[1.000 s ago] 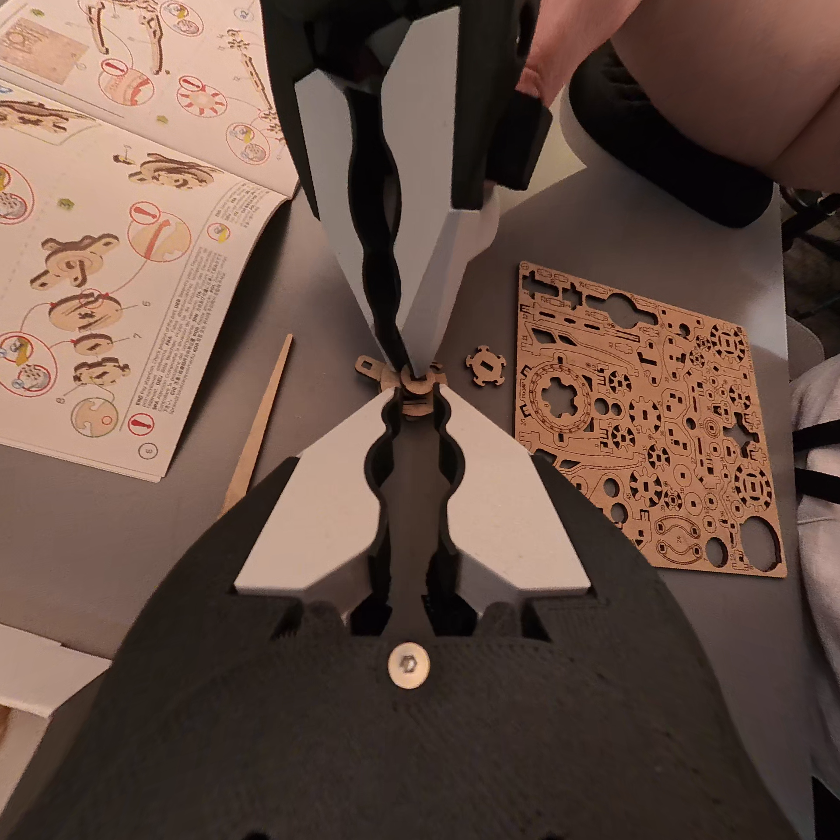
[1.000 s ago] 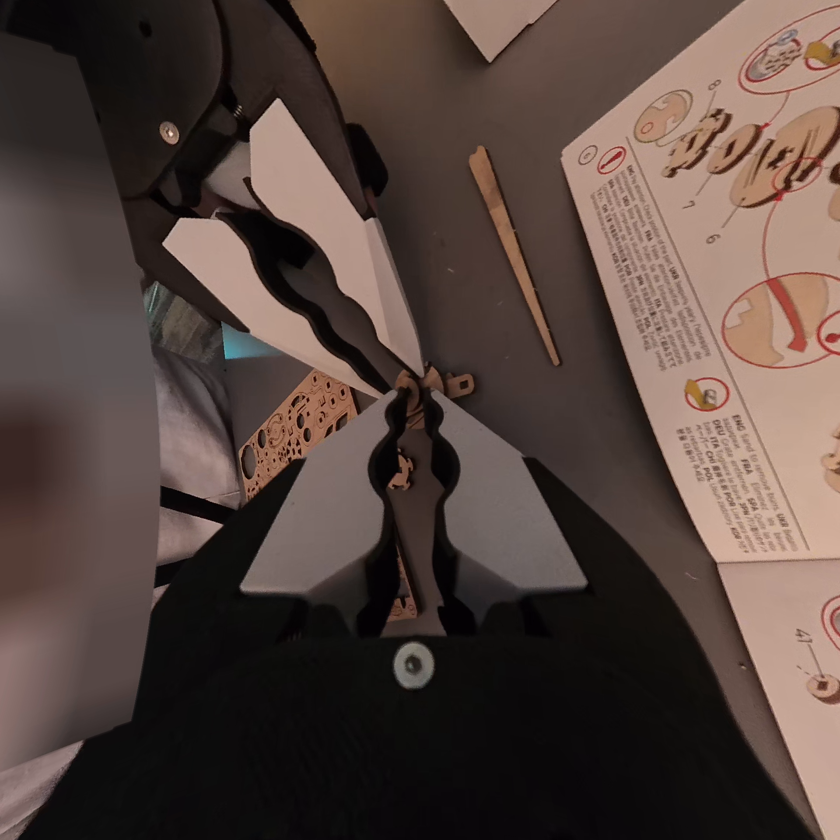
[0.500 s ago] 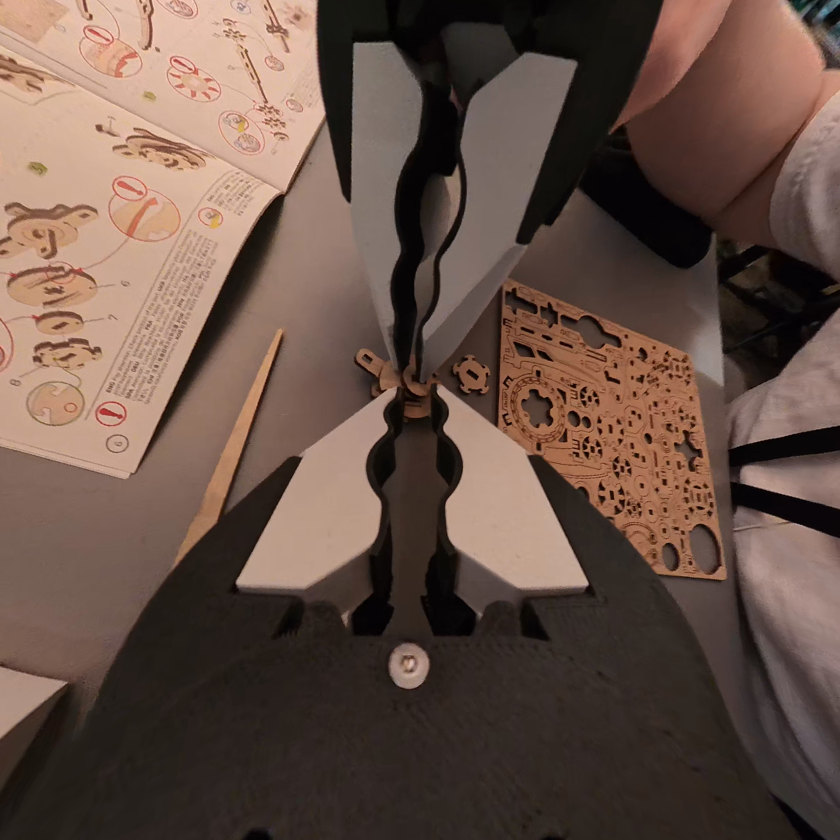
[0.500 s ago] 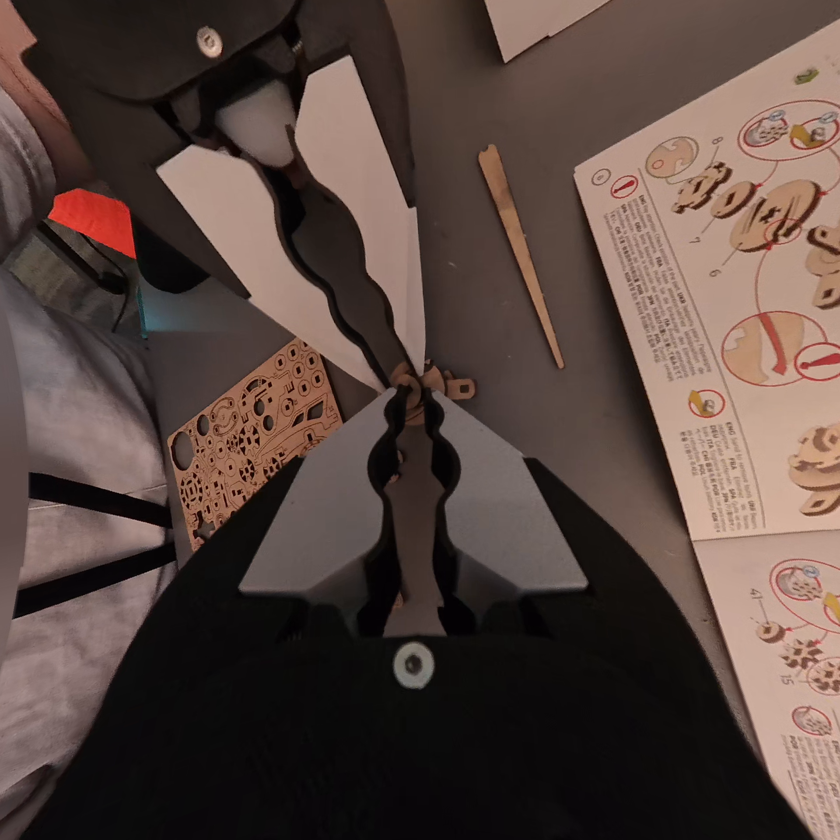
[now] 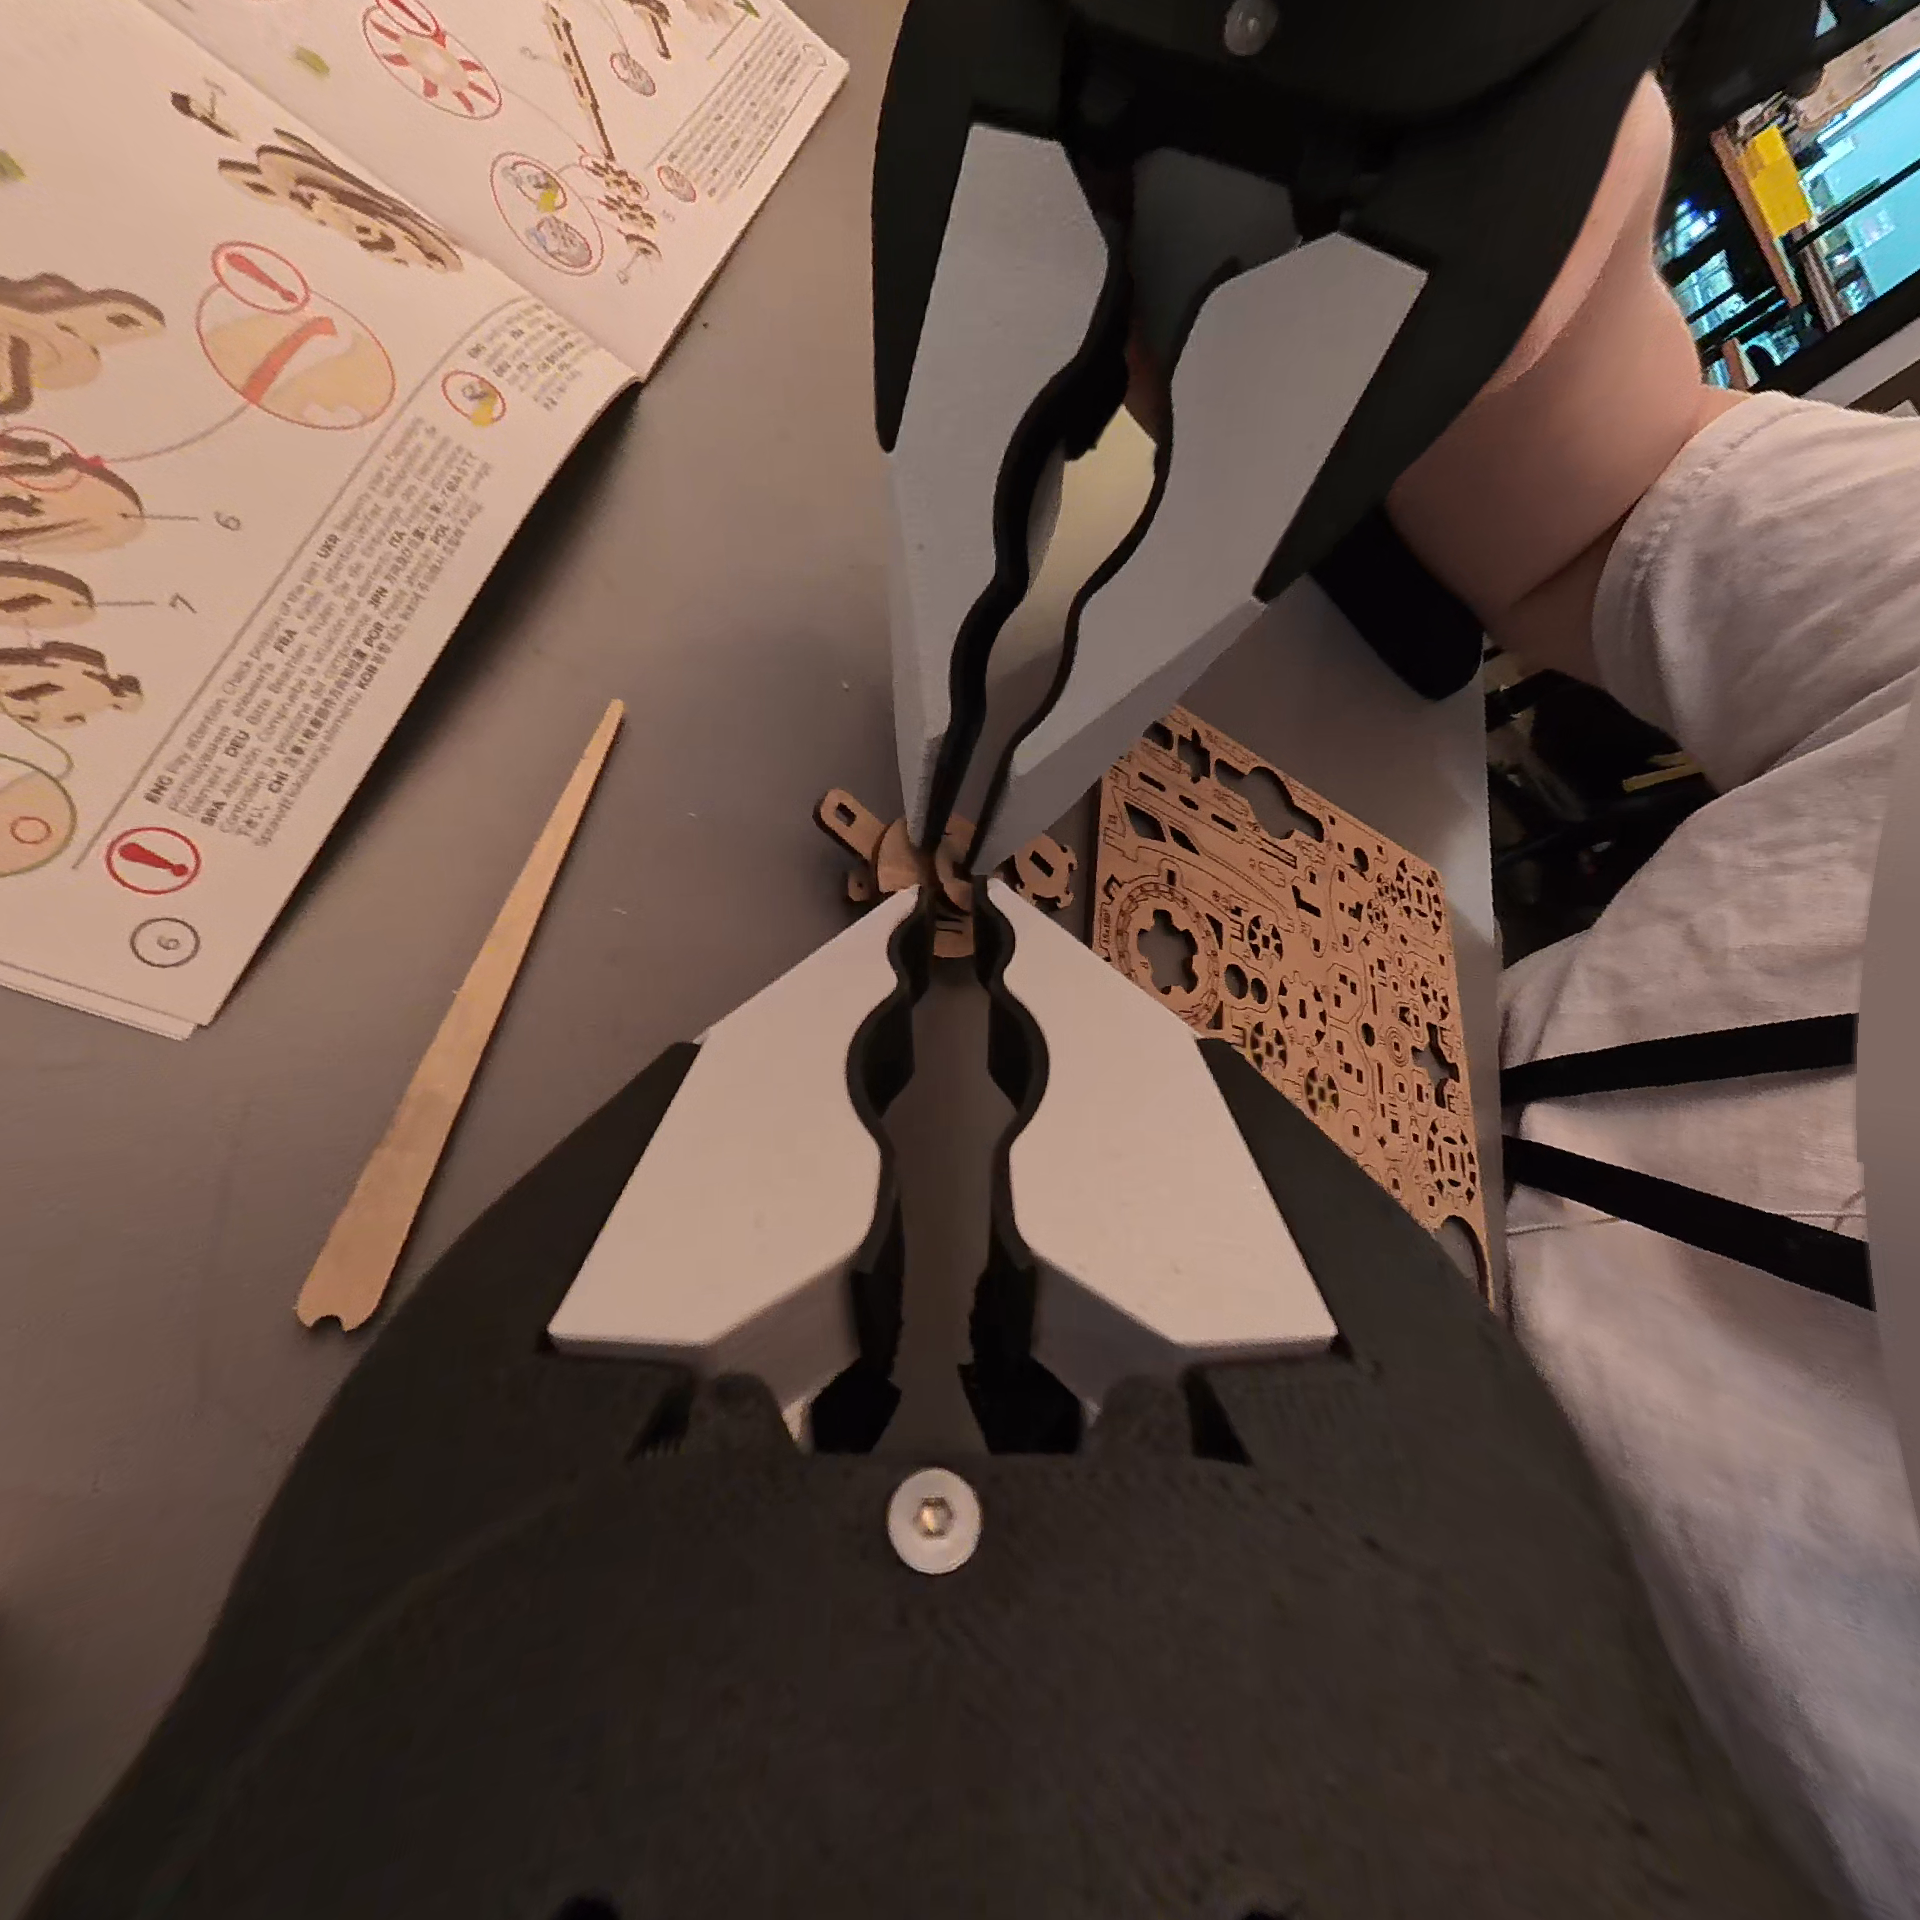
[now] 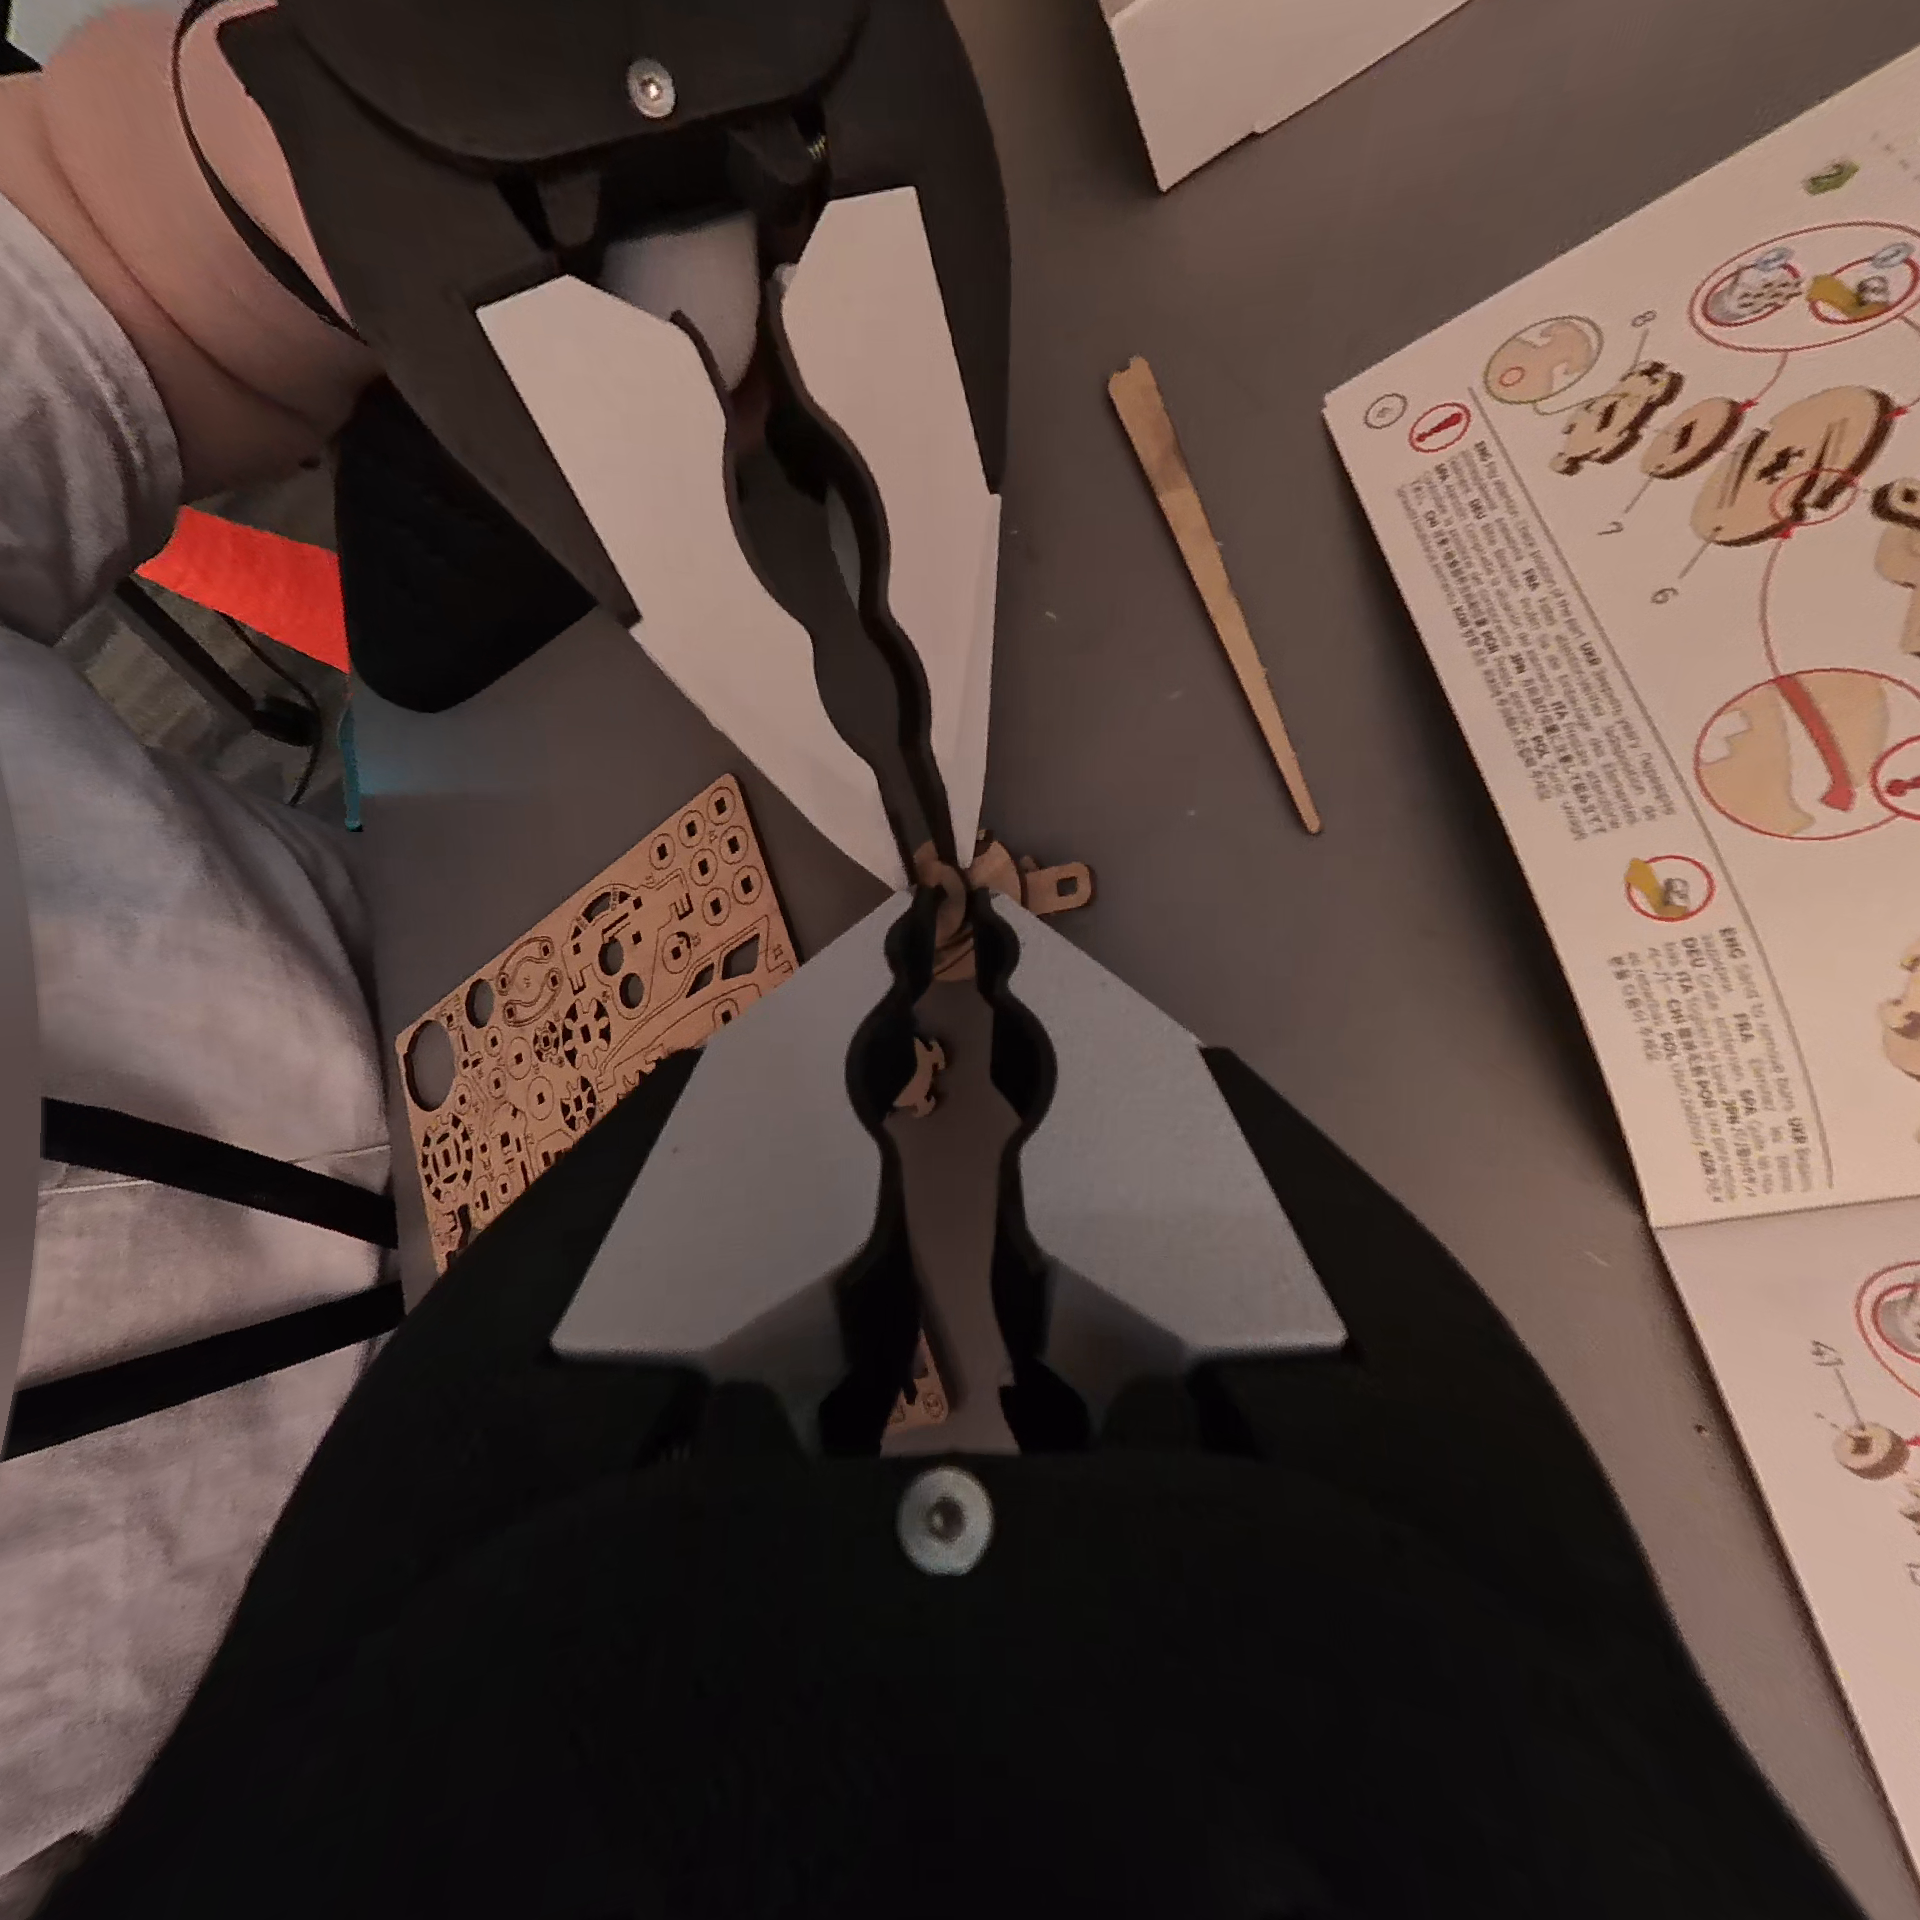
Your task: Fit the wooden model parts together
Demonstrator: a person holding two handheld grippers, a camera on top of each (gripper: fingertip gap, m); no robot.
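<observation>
A small wooden assembly (image 5: pixel 894 857) of stacked round pieces with a slotted tab sticking out is pinched between both grippers just above the grey table. My left gripper (image 5: pixel 951 909) is shut on its near end. My right gripper (image 5: pixel 954 840) comes in from the top of the left wrist view and is shut on the far end, tip to tip. In the right wrist view my right gripper (image 6: pixel 951 914) grips the assembly (image 6: pixel 1039 883) and the left gripper (image 6: pixel 940 857) meets it from above. A loose gear piece (image 5: pixel 1044 868) lies beside the tips.
A laser-cut wooden part sheet (image 5: pixel 1299 966) lies on the table to the right. A tapered wooden stick (image 5: pixel 468 1029) and an open instruction booklet (image 5: pixel 312 436) lie to the left. A white box corner (image 6: pixel 1247 73) shows far off. A person's arm and clothing (image 5: pixel 1714 935) are at the right edge. Both grippers' tips are close together, under 4 cm apart.
Both grippers have stayed shut on the assembly. The right gripper has swung from the left towards the middle and right of the left wrist view, and both views have shifted slightly.
</observation>
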